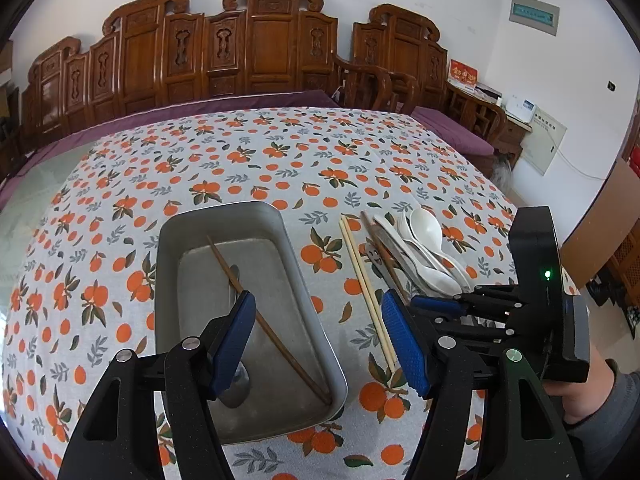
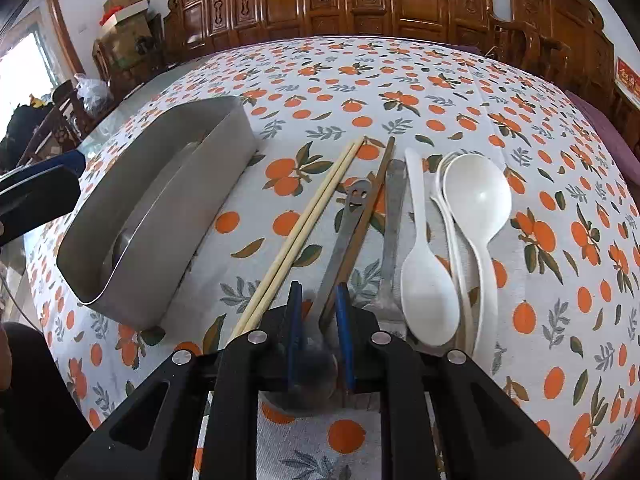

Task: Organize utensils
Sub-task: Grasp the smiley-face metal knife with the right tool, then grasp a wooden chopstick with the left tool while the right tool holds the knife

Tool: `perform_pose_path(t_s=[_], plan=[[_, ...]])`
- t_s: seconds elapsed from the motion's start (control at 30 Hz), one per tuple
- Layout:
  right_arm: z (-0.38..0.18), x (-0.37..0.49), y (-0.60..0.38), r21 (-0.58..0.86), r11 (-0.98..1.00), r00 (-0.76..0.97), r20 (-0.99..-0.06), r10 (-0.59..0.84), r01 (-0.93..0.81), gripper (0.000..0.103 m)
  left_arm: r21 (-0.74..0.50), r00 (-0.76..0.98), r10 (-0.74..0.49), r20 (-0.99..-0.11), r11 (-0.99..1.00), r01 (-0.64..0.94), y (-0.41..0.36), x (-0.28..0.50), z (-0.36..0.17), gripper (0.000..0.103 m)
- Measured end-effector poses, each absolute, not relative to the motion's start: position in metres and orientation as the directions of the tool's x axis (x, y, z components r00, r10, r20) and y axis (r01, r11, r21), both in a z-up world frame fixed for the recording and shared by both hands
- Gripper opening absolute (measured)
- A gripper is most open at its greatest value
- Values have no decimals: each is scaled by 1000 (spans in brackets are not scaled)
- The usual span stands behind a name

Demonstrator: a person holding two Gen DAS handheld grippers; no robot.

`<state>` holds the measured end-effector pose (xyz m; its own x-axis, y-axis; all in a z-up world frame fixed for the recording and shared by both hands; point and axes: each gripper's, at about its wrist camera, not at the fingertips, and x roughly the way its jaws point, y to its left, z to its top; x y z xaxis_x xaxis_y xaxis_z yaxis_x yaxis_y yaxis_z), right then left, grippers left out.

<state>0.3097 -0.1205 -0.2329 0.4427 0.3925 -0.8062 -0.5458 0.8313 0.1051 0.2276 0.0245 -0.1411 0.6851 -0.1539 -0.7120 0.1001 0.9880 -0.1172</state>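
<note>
From the left wrist view, the left tongs [image 1: 318, 334] hang wide open above the near end of the grey rectangular metal tray [image 1: 298, 276] and grasp nothing. In the tray lies one dark brown wooden chopstick [image 1: 268, 322], diagonal from the far left to the near right corner, with a rounded metal piece under it that I cannot identify clearly. To the right of the tray, on the desk with the orange-fruit cloth [image 1: 248, 152], lie the pair of pale bamboo chopsticks [image 1: 366, 288], then the other utensils, then the white plastic spoons [image 1: 426, 236] at the far right. The right tongs [image 1: 436, 304] come in from the right, low over this pile; a sleeve and hand show behind them.

From the right wrist view, the right tongs [image 2: 319, 320] stand nearly closed. Between the blue pads are the near ends of the metal spoon with a smiling face cut in its handle [image 2: 352, 206] and of the second dark brown chopstick [image 2: 378, 184]. Whether the pads already press on either one I cannot tell, because the near ends are blurred and hidden by the tongs. The plain flat metal handle [image 2: 394, 208] lies just to the right of them, outside the pads.

To do this step well, I think the tongs should clench only one utensil, lift it straight up so the neighbours do not drag, and lay it along the tray beside the first chopstick.
</note>
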Motion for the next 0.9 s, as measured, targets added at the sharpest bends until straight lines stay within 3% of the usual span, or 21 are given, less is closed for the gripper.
perform_pose_path(t_s=[0.2, 0.47, 0.9], plan=[[-234, 304, -116, 61, 826, 444, -819, 362, -561, 18, -117, 685, -154, -712, 988, 101, 24, 227, -141, 62], [-233, 304, -121, 24, 836, 464, -823, 327, -548, 7, -113, 685, -155, -712, 988, 107, 22, 226, -139, 62], [-208, 300, -153, 86, 844, 511, -762, 399, -530, 7, -86, 676, -157, -720, 987, 137, 3, 224, -144, 62]])
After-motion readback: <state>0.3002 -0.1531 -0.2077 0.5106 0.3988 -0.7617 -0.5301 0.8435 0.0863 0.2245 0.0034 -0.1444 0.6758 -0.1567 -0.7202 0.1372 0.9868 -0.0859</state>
